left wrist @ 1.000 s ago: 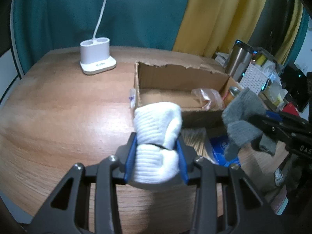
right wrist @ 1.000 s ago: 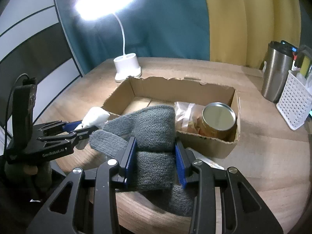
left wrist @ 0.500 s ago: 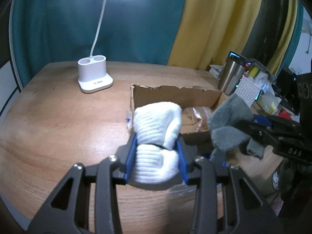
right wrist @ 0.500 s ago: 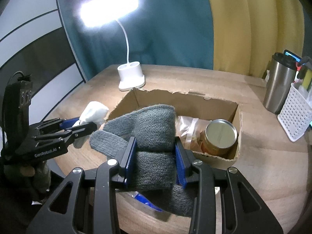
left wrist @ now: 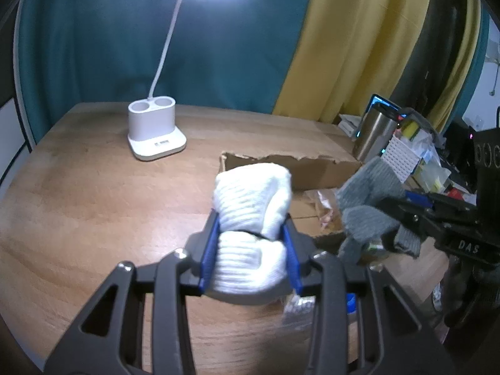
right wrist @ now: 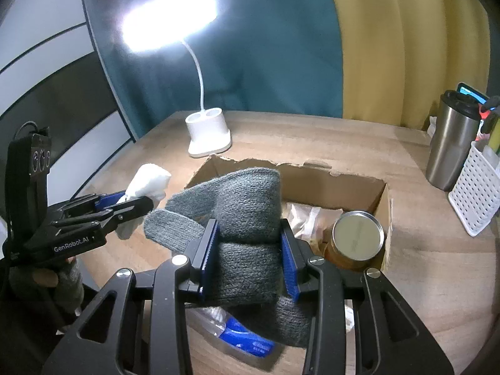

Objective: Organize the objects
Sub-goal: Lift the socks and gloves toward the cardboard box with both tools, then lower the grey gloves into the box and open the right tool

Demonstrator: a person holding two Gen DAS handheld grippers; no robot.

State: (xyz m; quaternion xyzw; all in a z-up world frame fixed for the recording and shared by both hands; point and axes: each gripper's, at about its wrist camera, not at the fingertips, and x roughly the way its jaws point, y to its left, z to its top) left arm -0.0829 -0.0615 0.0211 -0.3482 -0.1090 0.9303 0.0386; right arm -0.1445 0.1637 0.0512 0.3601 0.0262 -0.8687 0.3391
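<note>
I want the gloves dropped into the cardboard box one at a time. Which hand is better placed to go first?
Probably the right: its gripper holds the grey glove at the cardboard box opening; the white glove sits nearer its corner.

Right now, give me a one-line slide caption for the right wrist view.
Right gripper clamps a grey sock above a cardboard box holding a jar.
</note>
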